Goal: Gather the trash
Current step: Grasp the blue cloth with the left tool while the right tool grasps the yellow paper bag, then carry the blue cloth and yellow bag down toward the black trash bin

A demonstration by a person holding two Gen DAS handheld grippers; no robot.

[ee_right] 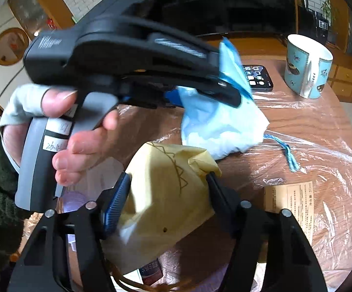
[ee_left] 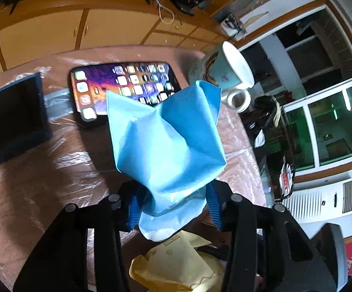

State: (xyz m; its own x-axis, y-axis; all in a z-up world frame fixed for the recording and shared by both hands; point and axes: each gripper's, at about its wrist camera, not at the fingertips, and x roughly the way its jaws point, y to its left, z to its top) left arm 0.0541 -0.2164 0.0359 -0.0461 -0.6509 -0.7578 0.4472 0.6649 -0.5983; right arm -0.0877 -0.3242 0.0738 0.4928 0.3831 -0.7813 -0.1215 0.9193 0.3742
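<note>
Both grippers are loaded over a plastic-covered wooden table (ee_right: pixel 297 121): the left gripper (ee_left: pixel 173 204) is clamped on a crumpled blue paper (ee_left: pixel 166 141), the right gripper (ee_right: pixel 166 194) pinches a yellow paper wad (ee_right: pixel 166 189). Neither piece appears dropped yet — a bin below the right claw, dimly seen, seems to hold a bottle-like item (ee_right: pixel 151 272), though that is hard to tell. Still on the table: a blue string scrap (ee_right: pixel 288 153) and a printed leaflet (ee_right: pixel 295 206). A mug (ee_right: pixel 307 65) stands upright beside a lit phone (ee_right: pixel 257 76) — its contents cannot be seen.
</note>
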